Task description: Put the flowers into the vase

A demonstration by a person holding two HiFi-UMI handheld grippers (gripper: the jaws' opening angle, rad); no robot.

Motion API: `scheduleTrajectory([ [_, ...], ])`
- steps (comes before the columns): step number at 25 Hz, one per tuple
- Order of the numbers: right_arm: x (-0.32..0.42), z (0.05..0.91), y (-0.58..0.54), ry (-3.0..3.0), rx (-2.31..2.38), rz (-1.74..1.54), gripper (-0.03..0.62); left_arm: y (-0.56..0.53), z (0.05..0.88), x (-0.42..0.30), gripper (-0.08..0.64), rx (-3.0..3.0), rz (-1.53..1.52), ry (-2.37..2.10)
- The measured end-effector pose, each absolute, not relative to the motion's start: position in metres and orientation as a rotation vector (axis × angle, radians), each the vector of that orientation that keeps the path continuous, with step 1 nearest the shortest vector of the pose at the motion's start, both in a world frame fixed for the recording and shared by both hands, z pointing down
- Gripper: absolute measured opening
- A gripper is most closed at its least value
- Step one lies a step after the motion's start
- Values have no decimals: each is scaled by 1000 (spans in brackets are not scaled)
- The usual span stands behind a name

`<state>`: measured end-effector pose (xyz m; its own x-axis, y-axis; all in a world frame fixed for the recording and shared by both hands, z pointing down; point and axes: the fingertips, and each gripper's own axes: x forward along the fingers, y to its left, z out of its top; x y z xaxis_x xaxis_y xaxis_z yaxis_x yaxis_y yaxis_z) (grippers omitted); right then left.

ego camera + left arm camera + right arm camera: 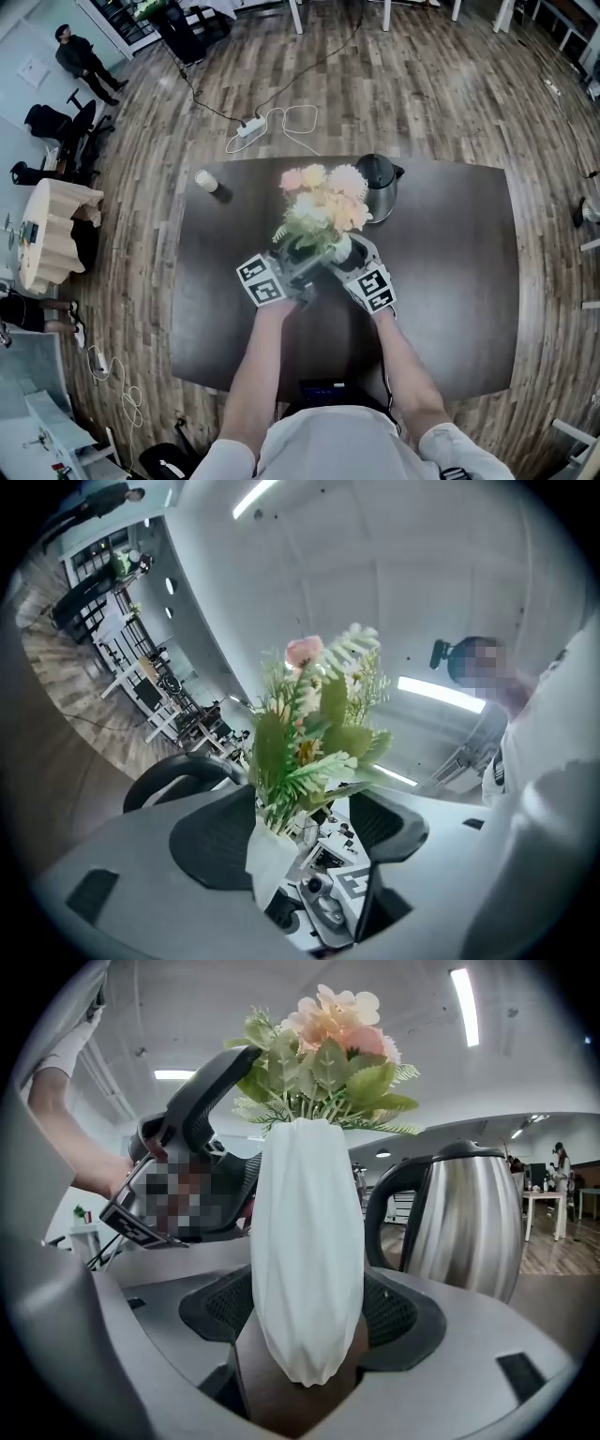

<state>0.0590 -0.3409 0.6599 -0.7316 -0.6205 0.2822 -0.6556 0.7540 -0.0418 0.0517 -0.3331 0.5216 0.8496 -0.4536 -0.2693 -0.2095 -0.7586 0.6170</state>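
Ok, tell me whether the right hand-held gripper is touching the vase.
Touching: the right gripper view shows the right hand-held gripper closed against both sides of the vase.

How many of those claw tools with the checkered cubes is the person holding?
2. The left gripper has its jaws apart around the flowers. The right gripper, beside it, is clamped on the white vase. No other shows.

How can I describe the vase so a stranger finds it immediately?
On the dark table, next to the steel kettle, the vase stands between the right gripper's jaws. Only it is white, twisted-ribbed, and holds flowers.
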Motion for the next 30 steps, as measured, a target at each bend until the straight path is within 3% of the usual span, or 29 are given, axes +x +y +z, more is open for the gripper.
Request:
scheduleTrajectory([
  [7,65,660,-342,-2707,1013,227,353,-302,566,53,296,2356,-368,-444],
  [30,69,672,-332,-2691,949,273,353,-286,586,47,296,2244,-394,-583],
])
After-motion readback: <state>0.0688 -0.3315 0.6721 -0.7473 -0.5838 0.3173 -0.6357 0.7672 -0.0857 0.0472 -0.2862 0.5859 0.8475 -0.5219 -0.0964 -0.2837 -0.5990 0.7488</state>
